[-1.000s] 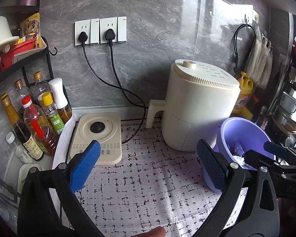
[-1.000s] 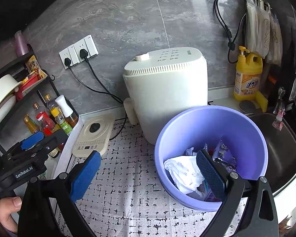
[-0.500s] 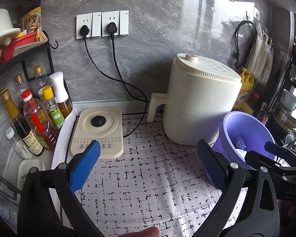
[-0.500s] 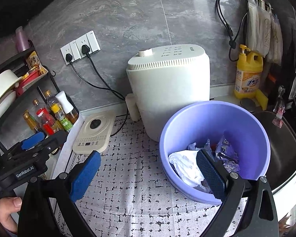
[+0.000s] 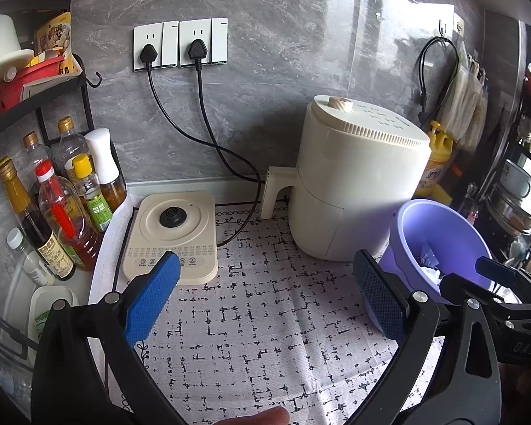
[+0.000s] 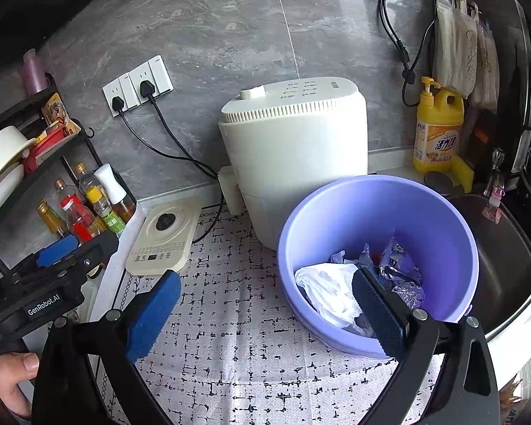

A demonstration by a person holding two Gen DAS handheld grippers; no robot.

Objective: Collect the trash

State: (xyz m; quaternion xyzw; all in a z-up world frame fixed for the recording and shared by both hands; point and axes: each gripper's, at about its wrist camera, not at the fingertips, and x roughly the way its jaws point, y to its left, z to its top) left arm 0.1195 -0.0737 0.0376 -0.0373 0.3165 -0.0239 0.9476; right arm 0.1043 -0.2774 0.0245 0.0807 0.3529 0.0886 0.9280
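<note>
Right wrist view: purple bin [image 6: 439, 219] now lower in frame than a second ago | both grippers [image 6: 262, 304] [image 5: 265, 294] spread, empty | trash [image 6: 331, 292] binned, collection looks finished

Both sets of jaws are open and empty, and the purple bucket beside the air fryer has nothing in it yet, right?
Not quite. The purple bucket already holds trash: a crumpled white tissue and shiny foil wrappers, seen clearly in the right wrist view. The rest stands: it sits beside the air fryer, and the left gripper and right gripper both have open, empty jaws.
</note>
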